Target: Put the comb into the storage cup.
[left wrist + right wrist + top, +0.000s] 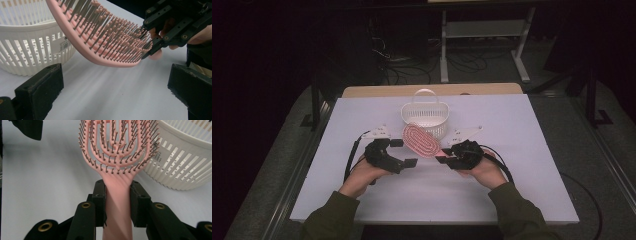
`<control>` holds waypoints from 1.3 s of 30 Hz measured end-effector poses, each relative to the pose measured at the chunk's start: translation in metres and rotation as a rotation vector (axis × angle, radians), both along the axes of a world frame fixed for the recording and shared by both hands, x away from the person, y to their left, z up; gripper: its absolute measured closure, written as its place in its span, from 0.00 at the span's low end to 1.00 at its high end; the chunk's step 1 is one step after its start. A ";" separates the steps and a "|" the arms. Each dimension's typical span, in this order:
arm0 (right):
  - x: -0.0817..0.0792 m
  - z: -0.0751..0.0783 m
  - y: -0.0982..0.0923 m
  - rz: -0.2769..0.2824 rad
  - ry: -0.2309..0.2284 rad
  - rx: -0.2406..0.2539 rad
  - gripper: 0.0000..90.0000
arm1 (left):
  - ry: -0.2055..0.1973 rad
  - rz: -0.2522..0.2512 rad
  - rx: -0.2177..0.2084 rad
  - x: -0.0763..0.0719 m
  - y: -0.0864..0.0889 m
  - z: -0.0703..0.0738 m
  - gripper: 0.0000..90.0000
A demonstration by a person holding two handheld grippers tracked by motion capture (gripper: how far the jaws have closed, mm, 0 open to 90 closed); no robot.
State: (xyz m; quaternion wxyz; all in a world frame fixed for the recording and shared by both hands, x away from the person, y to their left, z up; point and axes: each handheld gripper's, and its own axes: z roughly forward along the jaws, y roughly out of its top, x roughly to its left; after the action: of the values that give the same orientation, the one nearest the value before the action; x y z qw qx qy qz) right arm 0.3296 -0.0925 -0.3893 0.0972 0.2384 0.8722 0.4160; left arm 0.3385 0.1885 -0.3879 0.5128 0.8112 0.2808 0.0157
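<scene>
The right gripper (445, 155) is clamped on the handle of a pink hairbrush (420, 140); in the right gripper view its two black jaws press the handle (117, 202) from both sides just below the brush head (117, 142). The brush is lifted off the table, bristles facing up and toward the person, its head running toward 11 o'clock from the jaws. In the high view the head's far end overlaps the near wall of a white slatted basket (424, 116) that stands at 12 o'clock from the brush, near the middle of the white table (522, 165), its handle upright. From these views I cannot tell whether brush and basket touch.

The left gripper (404, 152) sits at 9 o'clock from the brush, its jaws spread wide with nothing between them. In the left gripper view the curved brush head (105, 42) hangs above and ahead of those jaws, with the basket (27, 45) at 10 o'clock and the right gripper (160, 37) at 2 o'clock gripping the handle end. Each gripper is held by a hand in an olive-green sleeve (517, 212).
</scene>
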 end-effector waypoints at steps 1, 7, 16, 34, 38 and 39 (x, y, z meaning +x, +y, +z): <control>0.000 0.000 0.000 0.000 -0.001 0.003 0.76 | 0.000 0.001 0.001 0.000 -0.001 0.000 0.00; 0.000 0.002 -0.001 -0.004 -0.009 0.011 0.76 | 0.003 0.010 0.005 0.003 -0.005 0.003 0.00; 0.000 0.002 -0.001 -0.015 -0.021 0.021 0.76 | -0.010 0.028 -0.012 0.007 -0.009 0.011 0.00; -0.001 0.004 0.000 -0.019 -0.042 0.049 0.76 | 0.000 0.069 -0.061 0.011 -0.010 0.012 0.09; -0.001 0.005 -0.001 -0.025 -0.048 0.057 0.76 | 0.001 0.066 -0.085 0.012 -0.010 0.012 0.14; -0.001 0.006 -0.001 -0.027 -0.050 0.055 0.76 | 0.002 0.066 -0.083 0.012 -0.010 0.012 0.14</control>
State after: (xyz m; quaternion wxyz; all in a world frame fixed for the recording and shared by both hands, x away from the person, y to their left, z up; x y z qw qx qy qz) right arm 0.3288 -0.0938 -0.3833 0.1177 0.2422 0.8544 0.4443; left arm 0.3504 0.1783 -0.3761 0.5448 0.7796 0.3083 0.0203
